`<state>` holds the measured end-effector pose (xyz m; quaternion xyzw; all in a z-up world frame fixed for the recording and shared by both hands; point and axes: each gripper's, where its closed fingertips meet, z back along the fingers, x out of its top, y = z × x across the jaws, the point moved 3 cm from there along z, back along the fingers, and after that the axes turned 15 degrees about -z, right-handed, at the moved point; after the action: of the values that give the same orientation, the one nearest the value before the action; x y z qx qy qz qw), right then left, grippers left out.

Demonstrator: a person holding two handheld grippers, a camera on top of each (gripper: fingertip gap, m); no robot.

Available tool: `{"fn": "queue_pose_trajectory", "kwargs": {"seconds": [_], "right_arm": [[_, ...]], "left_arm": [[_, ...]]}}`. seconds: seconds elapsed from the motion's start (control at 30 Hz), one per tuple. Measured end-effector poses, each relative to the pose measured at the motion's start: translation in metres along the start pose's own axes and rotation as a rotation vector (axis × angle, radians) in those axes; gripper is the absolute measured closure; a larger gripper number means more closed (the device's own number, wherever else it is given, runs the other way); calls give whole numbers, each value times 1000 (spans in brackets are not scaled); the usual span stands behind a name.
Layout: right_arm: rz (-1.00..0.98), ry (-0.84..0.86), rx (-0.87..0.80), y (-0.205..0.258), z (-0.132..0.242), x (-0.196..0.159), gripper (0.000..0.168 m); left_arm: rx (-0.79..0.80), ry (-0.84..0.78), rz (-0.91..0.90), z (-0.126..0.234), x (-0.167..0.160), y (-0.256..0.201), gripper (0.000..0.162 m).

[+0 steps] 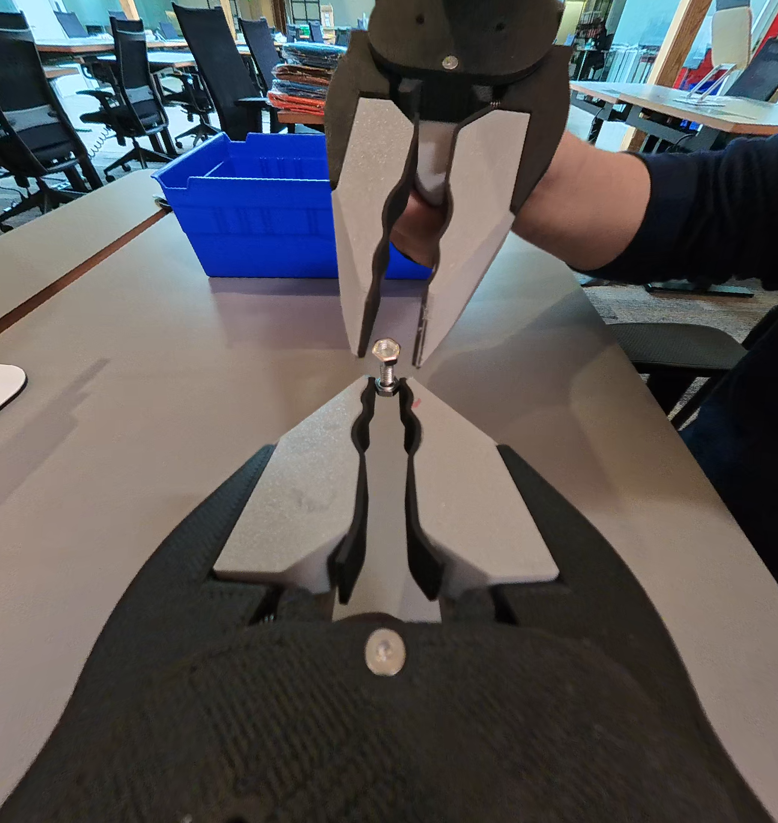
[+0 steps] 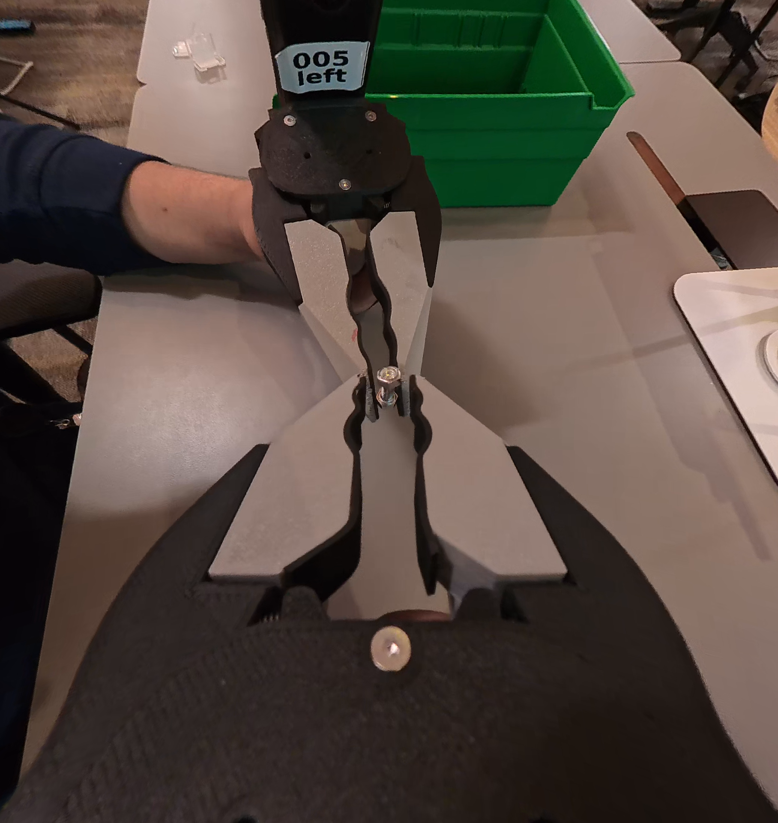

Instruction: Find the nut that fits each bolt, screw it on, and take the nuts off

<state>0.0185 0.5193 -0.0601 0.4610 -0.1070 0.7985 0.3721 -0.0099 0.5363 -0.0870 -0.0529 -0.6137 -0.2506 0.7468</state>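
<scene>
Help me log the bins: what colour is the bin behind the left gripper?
Green. The bin shows best in the right wrist view.

bolt (image 2: 387,387) thread partly hidden by tool tips

Both wrist cameras face each other closely across the table (image 1: 155,356) (sharing its middle).
</scene>
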Motion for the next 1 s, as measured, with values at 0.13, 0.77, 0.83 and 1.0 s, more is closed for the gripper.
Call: {"fn": "queue_pose_trajectory", "kwargs": {"seconds": [0.13, 0.77, 0.83, 1.0], "right_arm": [[-20, -87, 36, 2, 6, -1, 144], [-81, -332, 141, 5, 16, -16, 147], [-78, -318, 130, 3, 12, -18, 146], [-61, -295, 108, 3, 8, -20, 155]], "left_arm": [[-12, 2, 4, -1, -1, -1, 153], [-80, 22, 16, -12, -5, -13, 153], [-83, 25, 13, -13, -5, -14, 153], [-75, 27, 2, -13, -5, -14, 154]]}}
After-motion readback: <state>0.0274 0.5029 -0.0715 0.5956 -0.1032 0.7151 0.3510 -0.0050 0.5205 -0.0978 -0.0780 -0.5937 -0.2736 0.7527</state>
